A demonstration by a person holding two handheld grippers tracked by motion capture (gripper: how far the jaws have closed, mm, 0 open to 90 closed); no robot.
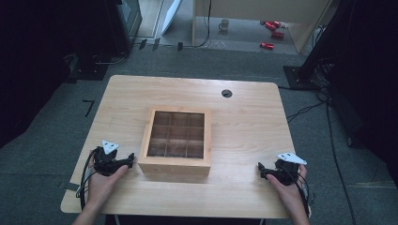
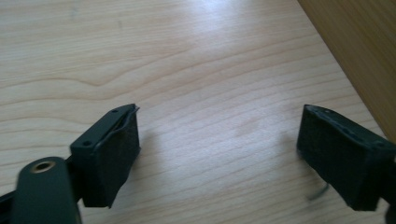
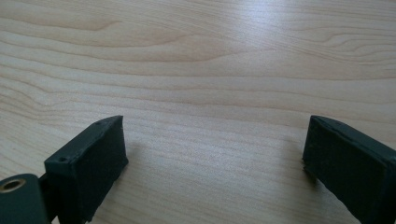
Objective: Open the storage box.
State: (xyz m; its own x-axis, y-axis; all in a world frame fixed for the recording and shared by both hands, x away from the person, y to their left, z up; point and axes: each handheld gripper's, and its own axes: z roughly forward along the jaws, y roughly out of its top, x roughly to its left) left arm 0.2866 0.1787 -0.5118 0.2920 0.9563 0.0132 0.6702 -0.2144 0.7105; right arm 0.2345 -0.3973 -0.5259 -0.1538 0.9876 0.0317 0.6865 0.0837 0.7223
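Note:
A square wooden box point(image 1: 176, 143) with a clear lid over a grid of compartments sits in the middle of the table point(image 1: 244, 117). My left gripper point(image 1: 130, 159) rests on the table just left of the box's near left corner, open, with bare wood between its jaws point(image 2: 219, 154). The box's side wall point(image 2: 359, 51) shows at the right of the left gripper view. My right gripper point(image 1: 261, 169) lies near the front right of the table, well apart from the box, open over bare wood point(image 3: 215, 158).
A round cable hole point(image 1: 226, 93) sits near the table's far edge. On the floor beyond the table stand a mug point(image 1: 224, 24) and some red items point(image 1: 272, 33). Dark equipment and cables point(image 1: 328, 93) flank the table on the right.

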